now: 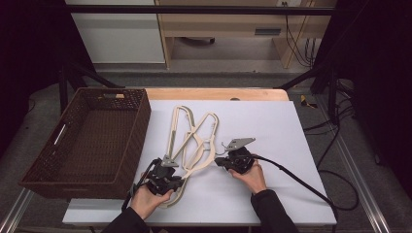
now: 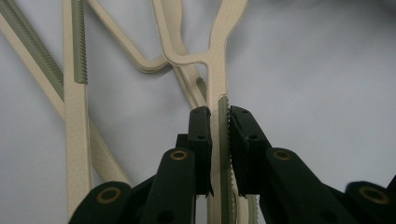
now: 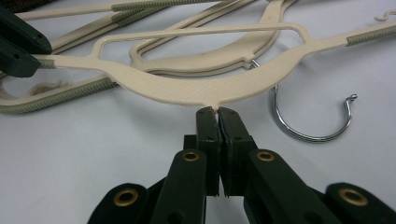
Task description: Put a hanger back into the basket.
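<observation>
A loose pile of cream plastic hangers (image 1: 194, 141) with green ribbed strips lies on the white mat. My left gripper (image 2: 219, 114) is shut on one arm of the top hanger (image 2: 223, 70), its jaws pressed on either side of the ribbed strip. In the high view it sits at the pile's near left end (image 1: 177, 180). My right gripper (image 3: 215, 111) is shut on the small neck at the middle of the same hanger (image 3: 196, 88), and in the high view it holds the pile's right side (image 1: 219, 161). The left gripper (image 3: 23, 51) also appears at the hanger's far end.
A dark brown wicker basket (image 1: 141, 121) stands at the left, against the mat (image 1: 272, 126). A chrome hook (image 3: 303, 136) from a lower hanger lies just right of my right jaws. A black cable (image 1: 291, 177) trails right. Shelving stands beyond the table.
</observation>
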A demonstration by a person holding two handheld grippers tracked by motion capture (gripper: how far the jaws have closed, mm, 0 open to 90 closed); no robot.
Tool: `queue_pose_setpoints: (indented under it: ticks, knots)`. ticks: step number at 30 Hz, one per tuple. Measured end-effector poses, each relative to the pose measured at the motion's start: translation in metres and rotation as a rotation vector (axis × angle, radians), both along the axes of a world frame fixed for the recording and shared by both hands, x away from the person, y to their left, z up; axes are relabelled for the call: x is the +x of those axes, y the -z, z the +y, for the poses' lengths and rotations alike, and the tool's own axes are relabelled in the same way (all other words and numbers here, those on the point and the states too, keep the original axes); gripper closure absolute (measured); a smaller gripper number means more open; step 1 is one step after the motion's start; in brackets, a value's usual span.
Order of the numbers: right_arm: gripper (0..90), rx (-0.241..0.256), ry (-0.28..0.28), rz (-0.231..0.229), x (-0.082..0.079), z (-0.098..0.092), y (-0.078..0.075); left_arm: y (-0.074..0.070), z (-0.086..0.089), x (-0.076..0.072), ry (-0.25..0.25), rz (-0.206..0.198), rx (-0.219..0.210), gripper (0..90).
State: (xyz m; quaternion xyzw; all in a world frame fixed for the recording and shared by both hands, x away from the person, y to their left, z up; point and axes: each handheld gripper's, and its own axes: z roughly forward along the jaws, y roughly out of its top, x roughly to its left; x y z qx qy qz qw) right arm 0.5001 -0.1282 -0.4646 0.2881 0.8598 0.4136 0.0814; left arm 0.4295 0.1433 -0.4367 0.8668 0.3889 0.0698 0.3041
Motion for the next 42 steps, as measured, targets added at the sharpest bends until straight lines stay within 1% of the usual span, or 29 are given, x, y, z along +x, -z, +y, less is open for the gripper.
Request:
queue_pose_setpoints:
  ticks: [3,4,5,6,7,9,11,12,13,14,15,16,17,18,20,23,24,26,29,30,31,32,33,35,38,39,40,41,42]
  knots:
    - [88.4,-0.017,0.014,0.001,-0.002,0.003,-0.003,0.001,0.0,-0.001,0.003,0.0,0.005,78.9]
    - [88.4,-0.021,0.008,-0.006,-0.002,0.003,-0.004,0.002,0.0,-0.001,0.01,0.003,0.015,78.8]
    - [88.4,-0.036,0.002,-0.002,-0.003,0.003,-0.006,0.003,0.0,-0.001,0.011,0.002,0.015,78.7]
    - [88.5,-0.036,0.009,-0.001,-0.003,0.004,-0.007,0.004,-0.001,-0.001,0.009,0.005,0.015,78.6]
    - [88.5,-0.048,0.011,0.003,-0.005,0.005,-0.009,0.004,-0.001,-0.001,0.009,0.001,0.015,78.4]
    - [88.6,-0.056,0.015,0.004,-0.006,0.006,-0.011,0.004,-0.001,-0.001,0.011,-0.005,0.015,75.1]
    - [88.7,-0.059,0.019,0.017,-0.006,0.006,-0.013,0.0,-0.002,-0.002,0.017,-0.029,0.014,68.2]
    - [88.7,-0.064,0.025,0.02,-0.006,0.006,-0.013,-0.003,-0.003,-0.002,0.015,-0.057,0.017,65.1]
    - [88.7,-0.069,0.024,0.021,-0.006,0.006,-0.014,-0.006,-0.004,-0.002,0.011,-0.074,0.01,60.3]
    - [88.8,-0.069,0.023,0.025,-0.007,0.005,-0.014,-0.012,-0.006,-0.001,0.03,-0.11,0.009,56.0]
    - [88.8,-0.066,0.026,0.023,-0.007,0.005,-0.015,-0.015,-0.008,0.0,0.041,-0.129,0.009,50.3]
    - [88.8,-0.069,0.028,0.02,-0.007,0.006,-0.016,-0.018,-0.01,0.002,0.053,-0.157,0.012,46.9]
    - [88.8,-0.066,0.024,0.017,-0.007,0.006,-0.016,-0.022,-0.013,0.004,0.075,-0.174,0.023,43.4]
    - [88.8,-0.07,0.026,0.02,-0.008,0.006,-0.017,-0.024,-0.018,0.006,0.093,-0.192,0.02,41.4]
    - [88.8,-0.078,0.023,0.017,-0.009,0.006,-0.018,-0.025,-0.028,0.011,0.114,-0.213,0.023,38.3]
    - [88.8,-0.086,0.023,0.02,-0.011,0.009,-0.021,-0.022,-0.046,0.02,0.158,-0.223,0.048,33.5]
    - [88.8,-0.088,0.027,0.021,-0.011,0.01,-0.021,-0.021,-0.05,0.022,0.164,-0.224,0.059,33.3]
    - [88.7,-0.089,0.019,0.015,-0.012,0.011,-0.021,-0.016,-0.058,0.028,0.175,-0.221,0.061,33.3]
    - [88.8,-0.097,0.008,0.015,-0.013,0.012,-0.022,-0.007,-0.066,0.037,0.184,-0.201,0.075,34.9]
    - [88.8,-0.095,0.018,0.019,-0.013,0.013,-0.023,-0.003,-0.068,0.04,0.19,-0.19,0.094,36.1]
    - [88.7,-0.101,0.016,0.01,-0.014,0.013,-0.024,0.0,-0.069,0.042,0.188,-0.186,0.103,37.3]
    - [88.8,-0.098,0.019,0.014,-0.014,0.013,-0.024,0.003,-0.069,0.045,0.197,-0.172,0.11,38.4]
    - [88.8,-0.105,0.015,0.014,-0.014,0.013,-0.025,0.004,-0.07,0.046,0.205,-0.17,0.129,41.3]
    - [88.8,-0.101,0.018,0.015,-0.015,0.013,-0.026,0.008,-0.071,0.047,0.206,-0.165,0.143,44.2]
    - [88.7,-0.104,0.018,0.011,-0.015,0.013,-0.027,0.012,-0.075,0.047,0.21,-0.162,0.164,51.6]
    - [88.8,-0.101,0.025,0.014,-0.016,0.013,-0.028,0.013,-0.076,0.047,0.209,-0.17,0.167,54.6]
    - [88.7,-0.099,0.024,0.01,-0.016,0.014,-0.028,0.014,-0.076,0.047,0.211,-0.159,0.168,56.4]
    - [88.7,-0.095,0.014,0.006,-0.016,0.013,-0.028,0.014,-0.076,0.047,0.21,-0.158,0.168,62.0]
    - [88.6,-0.1,0.016,0.007,-0.016,0.013,-0.029,0.014,-0.076,0.047,0.213,-0.155,0.163,64.0]
